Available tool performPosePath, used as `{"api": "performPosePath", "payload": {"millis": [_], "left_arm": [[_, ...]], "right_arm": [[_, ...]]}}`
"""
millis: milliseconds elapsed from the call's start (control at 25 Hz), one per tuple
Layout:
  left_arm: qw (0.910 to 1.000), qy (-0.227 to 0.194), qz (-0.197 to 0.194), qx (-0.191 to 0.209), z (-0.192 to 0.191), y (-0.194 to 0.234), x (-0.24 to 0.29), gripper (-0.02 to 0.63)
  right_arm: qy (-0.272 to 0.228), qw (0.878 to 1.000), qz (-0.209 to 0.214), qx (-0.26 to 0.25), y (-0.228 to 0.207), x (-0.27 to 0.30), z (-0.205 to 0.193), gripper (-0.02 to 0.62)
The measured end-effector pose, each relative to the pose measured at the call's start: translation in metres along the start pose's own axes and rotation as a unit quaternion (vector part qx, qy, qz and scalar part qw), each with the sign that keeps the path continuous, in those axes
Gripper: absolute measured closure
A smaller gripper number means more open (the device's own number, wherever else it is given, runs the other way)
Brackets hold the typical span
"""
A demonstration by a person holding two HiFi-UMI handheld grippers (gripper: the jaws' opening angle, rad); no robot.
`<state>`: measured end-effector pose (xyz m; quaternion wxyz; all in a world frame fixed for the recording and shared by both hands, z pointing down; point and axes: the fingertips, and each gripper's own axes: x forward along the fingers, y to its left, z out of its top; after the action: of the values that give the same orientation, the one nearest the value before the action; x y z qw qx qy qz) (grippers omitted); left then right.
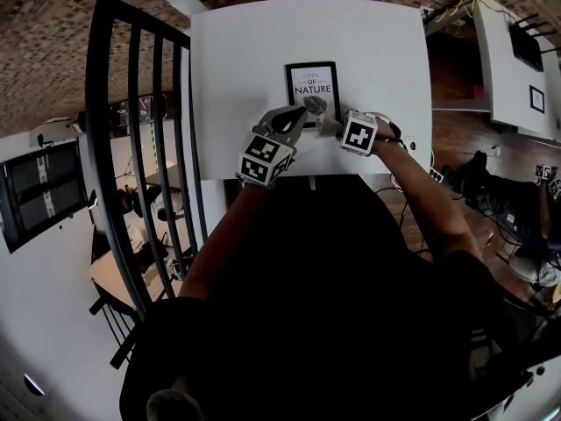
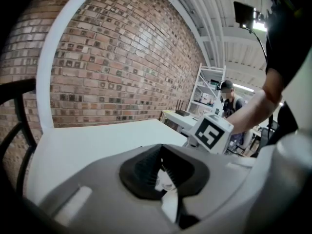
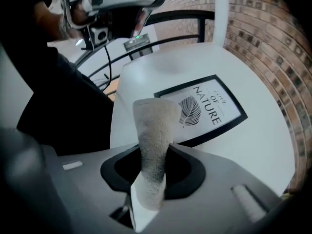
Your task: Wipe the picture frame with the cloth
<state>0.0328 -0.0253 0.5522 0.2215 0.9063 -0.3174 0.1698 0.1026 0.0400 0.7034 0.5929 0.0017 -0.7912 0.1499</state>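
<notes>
We saw the white table (image 1: 263, 77) evenly bright, with faint shadows. Fisheye curving bent every edge; near foregrounds blurred.

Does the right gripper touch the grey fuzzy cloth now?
Touching. The right gripper view shows the right gripper with jaws closed on the grey fuzzy cloth, which sticks out between them.
</notes>
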Motion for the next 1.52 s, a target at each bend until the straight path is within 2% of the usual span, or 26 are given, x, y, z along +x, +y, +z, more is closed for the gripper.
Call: {"api": "performPosePath", "payload": {"millis": [80,160,240,360,480,640,720,880,1000,1200,1520], "left_arm": [[1.0000,-0.007,0.006,0.000,0.006,0.005,-0.005,0.606],[0.9998,-0.017,0.011,0.001,0.013,0.012,-0.009,0.606],[0.9995,-0.029,0.013,0.003,0.023,0.016,-0.011,0.606],[0.9985,-0.051,0.014,0.014,0.043,0.020,-0.017,0.606],[0.9957,-0.087,0.011,0.029,0.073,0.017,-0.025,0.606],[0.9873,-0.152,-0.006,0.046,0.123,0.007,-0.042,0.606],[0.9815,-0.180,-0.020,0.061,0.145,-0.001,-0.052,0.606],[0.9712,-0.218,-0.041,0.086,0.174,-0.019,-0.066,0.606],[0.9689,-0.224,-0.047,0.093,0.182,-0.026,-0.068,0.606],[0.9690,-0.222,-0.047,0.099,0.181,-0.025,-0.068,0.606],[0.9703,-0.216,-0.047,0.098,0.177,-0.024,-0.069,0.606]], "right_arm": [[-0.077,0.995,-0.003,0.056,-0.009,-0.019,0.019,0.486],[-0.176,0.979,-0.018,0.101,-0.024,-0.051,0.048,0.486],[-0.252,0.960,-0.046,0.114,-0.041,-0.084,0.069,0.486],[-0.340,0.932,-0.084,0.098,-0.054,-0.143,0.099,0.486],[-0.418,0.896,-0.129,0.079,-0.056,-0.203,0.117,0.486],[-0.521,0.834,-0.168,0.071,-0.053,-0.275,0.130,0.486],[-0.545,0.816,-0.180,0.059,-0.048,-0.296,0.134,0.486],[-0.573,0.797,-0.192,0.027,-0.031,-0.323,0.140,0.486],[-0.584,0.787,-0.198,0.016,-0.021,-0.338,0.142,0.486],[-0.584,0.786,-0.202,0.012,-0.015,-0.344,0.145,0.487],[-0.577,0.794,-0.190,0.023,-0.014,-0.330,0.146,0.486]]}}
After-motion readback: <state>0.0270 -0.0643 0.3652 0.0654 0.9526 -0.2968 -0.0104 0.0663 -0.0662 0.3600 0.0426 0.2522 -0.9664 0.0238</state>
